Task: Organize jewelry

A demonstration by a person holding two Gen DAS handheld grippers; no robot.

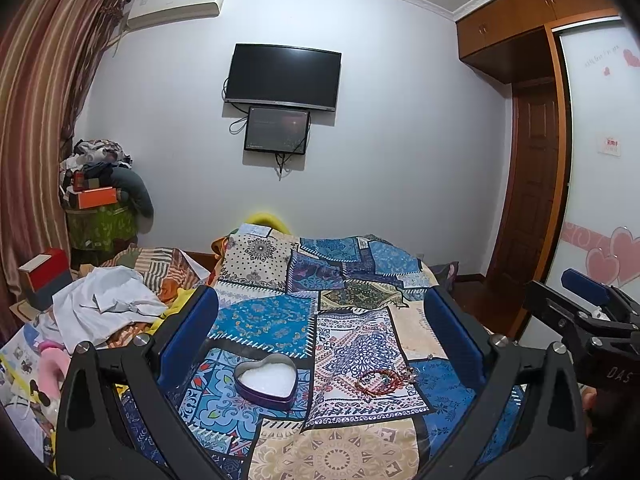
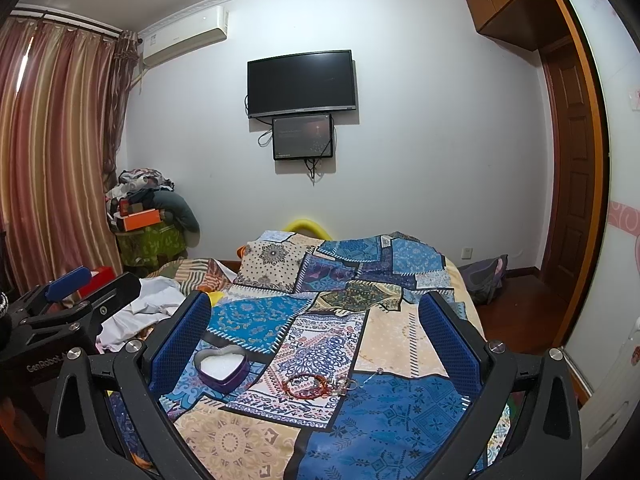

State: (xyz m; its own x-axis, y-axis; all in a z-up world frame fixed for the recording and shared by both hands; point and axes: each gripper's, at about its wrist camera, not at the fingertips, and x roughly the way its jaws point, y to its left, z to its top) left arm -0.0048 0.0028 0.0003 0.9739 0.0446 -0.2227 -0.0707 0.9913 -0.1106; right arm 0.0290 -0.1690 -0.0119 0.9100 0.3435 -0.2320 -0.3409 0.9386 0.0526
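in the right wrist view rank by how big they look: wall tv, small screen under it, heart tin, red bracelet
Largest to smallest as they appear:
1. wall TV
2. small screen mounted under it
3. heart-shaped tin
4. red beaded bracelet

The tin and bracelet lie on the patchwork quilt far nearer the camera, so their true sizes relative to the screens are unsure.

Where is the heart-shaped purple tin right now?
The heart-shaped purple tin sits open on the patchwork quilt, low centre in both wrist views, left of the red bead bracelet, untouched.

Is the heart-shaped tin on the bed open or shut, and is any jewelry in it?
Open. The heart-shaped tin has no lid on and shows only white padding inside; the red bracelet lies outside on the quilt.
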